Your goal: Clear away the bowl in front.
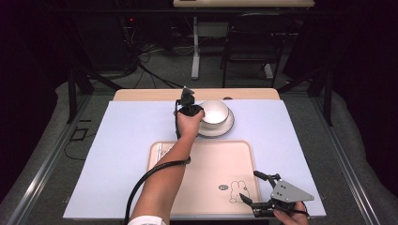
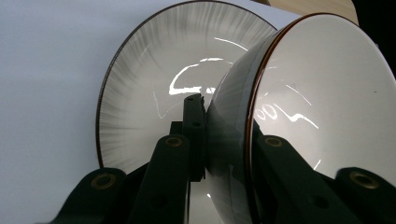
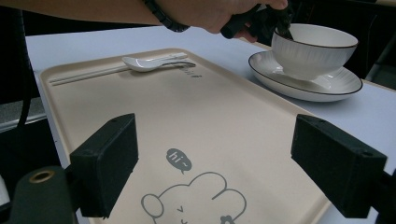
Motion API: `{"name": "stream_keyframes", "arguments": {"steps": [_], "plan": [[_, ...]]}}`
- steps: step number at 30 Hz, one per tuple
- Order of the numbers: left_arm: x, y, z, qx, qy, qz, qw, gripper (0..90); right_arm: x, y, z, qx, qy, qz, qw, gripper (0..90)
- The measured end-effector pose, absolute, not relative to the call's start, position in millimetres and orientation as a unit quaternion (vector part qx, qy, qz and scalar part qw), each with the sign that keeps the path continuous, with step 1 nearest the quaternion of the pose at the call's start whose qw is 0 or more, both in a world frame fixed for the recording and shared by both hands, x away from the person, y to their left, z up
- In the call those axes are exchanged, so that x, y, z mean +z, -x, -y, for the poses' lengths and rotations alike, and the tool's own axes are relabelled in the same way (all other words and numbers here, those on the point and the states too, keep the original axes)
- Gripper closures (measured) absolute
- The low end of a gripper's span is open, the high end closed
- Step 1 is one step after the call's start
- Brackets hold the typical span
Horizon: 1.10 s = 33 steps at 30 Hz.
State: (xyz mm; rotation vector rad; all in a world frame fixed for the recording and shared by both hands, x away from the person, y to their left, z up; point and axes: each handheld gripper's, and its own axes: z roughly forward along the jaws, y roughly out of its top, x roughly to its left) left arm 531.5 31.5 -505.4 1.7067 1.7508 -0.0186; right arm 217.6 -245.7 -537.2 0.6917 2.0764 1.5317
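My table [image 1: 141, 96] has a pale wooden top, bare only along its far edge. A lilac-white mat [image 1: 126, 140] covers nearly everything else, from edge to edge. On the mat, near the far edge around the middle, lies a dark-rimmed plate [image 1: 228, 127]. At the near edge sits my beige tray [image 1: 206, 164], its long side running along that edge.

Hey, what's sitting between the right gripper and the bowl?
The beige tray, mostly bare apart from its printed rabbit drawing, lies between the right gripper and the bowl, best seen in the right gripper view.
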Motion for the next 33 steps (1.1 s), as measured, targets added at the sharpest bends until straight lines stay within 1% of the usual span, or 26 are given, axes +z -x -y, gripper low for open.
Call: {"name": "stream_keyframes", "arguments": {"steps": [20,30,33], "plan": [[-478,-525,-64,-0.008,-0.649,-0.671,0.358,80.7,-537,-218,246,0.558,-0.253,-0.755,0.232,14.5],[-463,-517,-75,0.002,-0.658,-0.661,0.361,80.7,-537,-218,245,0.557,-0.252,-0.756,0.232,14.5],[-461,-514,-76,-0.004,-0.664,-0.656,0.358,80.7,-537,-218,245,0.557,-0.251,-0.757,0.233,14.5]]}}
